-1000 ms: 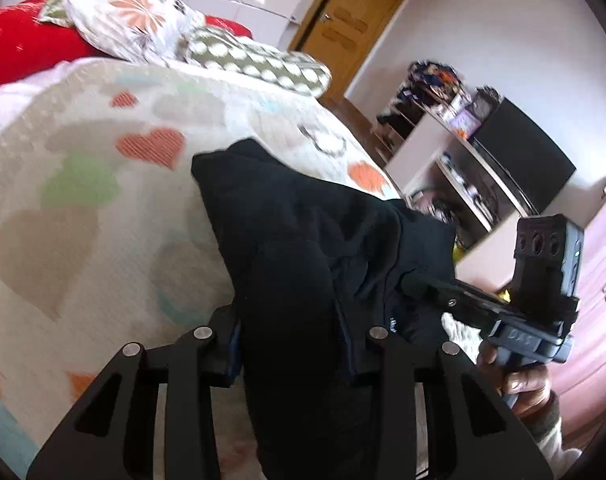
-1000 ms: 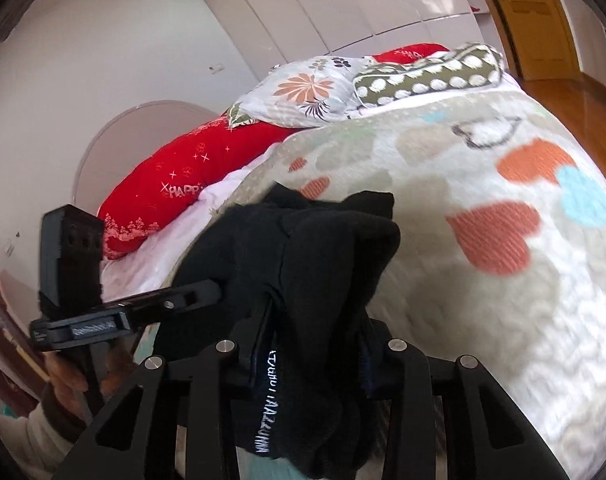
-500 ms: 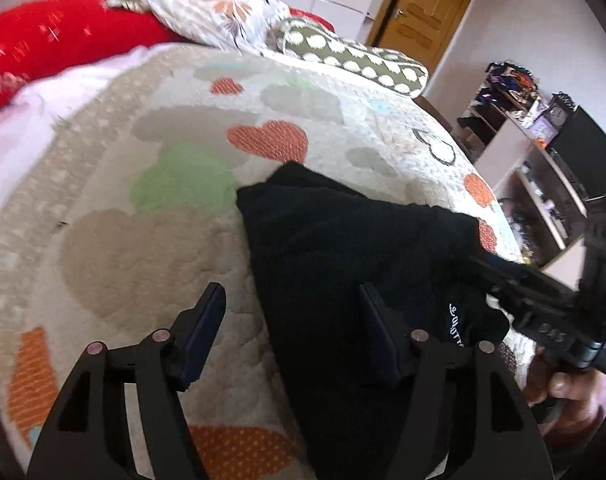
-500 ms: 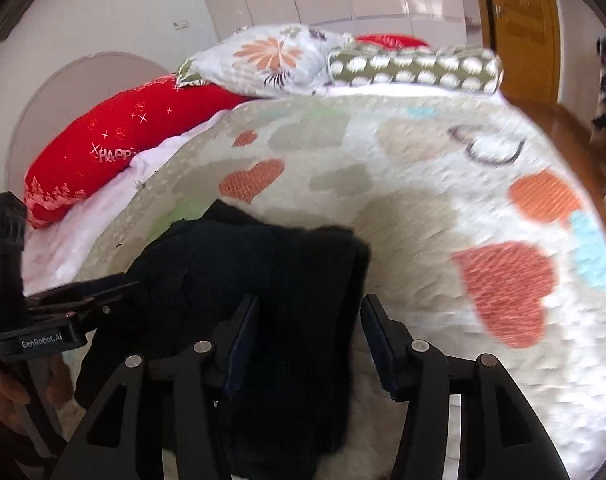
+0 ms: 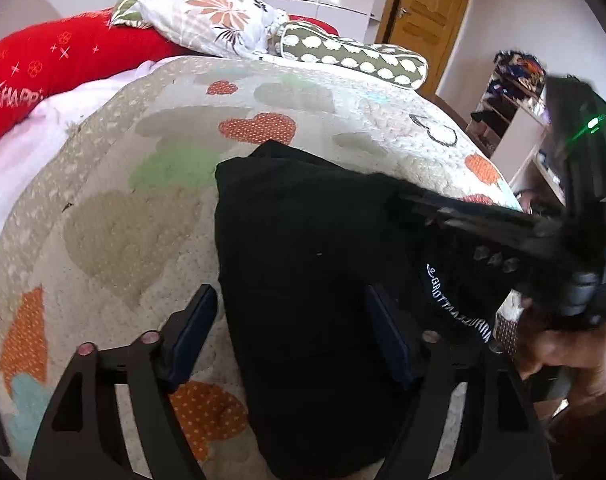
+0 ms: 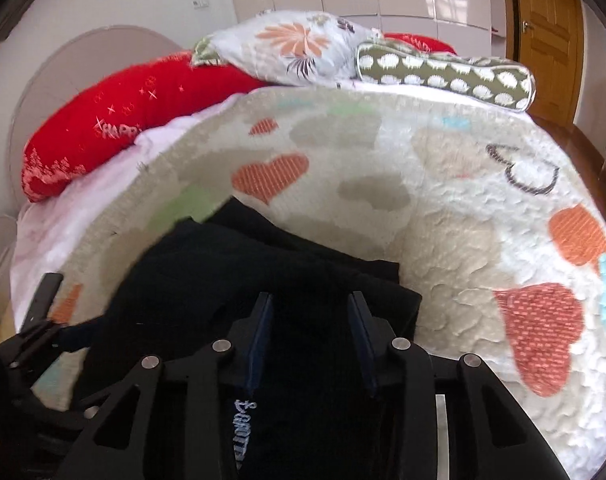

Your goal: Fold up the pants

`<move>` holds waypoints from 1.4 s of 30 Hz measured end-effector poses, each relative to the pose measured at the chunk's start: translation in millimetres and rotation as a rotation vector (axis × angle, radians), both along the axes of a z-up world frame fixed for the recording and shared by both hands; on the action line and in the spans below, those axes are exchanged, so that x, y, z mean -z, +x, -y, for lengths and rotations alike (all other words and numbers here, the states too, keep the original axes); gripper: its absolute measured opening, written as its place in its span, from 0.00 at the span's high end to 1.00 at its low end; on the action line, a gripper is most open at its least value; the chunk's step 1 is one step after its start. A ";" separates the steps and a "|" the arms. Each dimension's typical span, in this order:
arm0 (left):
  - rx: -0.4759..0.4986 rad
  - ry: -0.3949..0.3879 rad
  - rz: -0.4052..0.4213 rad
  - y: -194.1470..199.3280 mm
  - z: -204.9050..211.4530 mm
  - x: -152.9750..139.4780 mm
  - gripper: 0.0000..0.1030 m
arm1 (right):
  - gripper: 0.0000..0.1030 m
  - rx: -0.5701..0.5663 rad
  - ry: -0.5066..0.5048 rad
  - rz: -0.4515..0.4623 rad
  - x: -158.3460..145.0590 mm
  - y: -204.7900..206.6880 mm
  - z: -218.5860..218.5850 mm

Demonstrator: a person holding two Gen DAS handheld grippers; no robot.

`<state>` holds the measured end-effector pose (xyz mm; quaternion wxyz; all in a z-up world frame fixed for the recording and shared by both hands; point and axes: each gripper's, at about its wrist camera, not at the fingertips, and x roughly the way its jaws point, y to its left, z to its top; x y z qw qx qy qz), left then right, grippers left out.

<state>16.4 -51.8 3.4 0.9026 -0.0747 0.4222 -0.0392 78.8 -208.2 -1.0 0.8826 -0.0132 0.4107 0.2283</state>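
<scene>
Two hand-held claws hang low over a heart-patterned bedspread [image 6: 443,216], each with its fingers spread apart and gripping nothing. The left claw [image 5: 291,332] points up the bed, one finger over bare quilt and the other over the black pants [image 5: 303,240], which lie bunched in a folded heap on the spread near the bed's foot. The right claw [image 6: 309,340] straddles the same dark cloth, the pants [image 6: 263,272] passing between its blue-lined fingers, white lettering showing on the fabric just below. In the left wrist view the right claw reaches in from the right, blurred, a bare hand [image 5: 575,356] wrapped round its handle. Farther off, a long red pillow [image 6: 135,108], a floral pillow [image 6: 291,48] and a green spotted bolster [image 6: 447,76] line the head of the bed, with a wooden door [image 6: 547,32] beyond.
</scene>
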 end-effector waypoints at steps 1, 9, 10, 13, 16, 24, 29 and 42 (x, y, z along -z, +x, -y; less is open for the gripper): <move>-0.003 -0.001 0.000 1.7 -0.4 1.4 0.23 | 0.62 0.000 0.001 -0.004 -1.5 -1.6 1.6; -0.009 0.010 0.008 -5.8 2.4 -1.9 0.23 | 0.61 -0.008 -0.061 0.045 -20.5 -59.6 19.2; -0.011 0.011 0.010 -6.5 2.2 -2.2 0.23 | 0.61 -0.003 -0.068 0.045 -17.6 -65.1 21.0; -0.016 0.009 0.018 -9.1 1.1 -2.1 0.23 | 0.52 0.038 -0.094 0.007 4.4 -73.9 27.2; -0.027 0.015 0.020 -11.9 2.0 -2.6 0.23 | 0.52 0.046 -0.070 0.005 4.8 -75.6 29.9; -0.064 0.065 0.096 -34.1 1.1 -25.4 0.23 | 0.41 0.079 -0.040 0.109 -33.0 -104.7 33.8; -0.084 0.112 0.131 -48.2 1.8 -39.4 0.22 | 0.30 0.113 0.004 0.140 -46.0 -118.1 36.0; -0.127 0.150 0.176 -75.1 -6.8 -61.1 0.17 | 0.22 0.128 0.007 0.161 -62.3 -138.3 32.8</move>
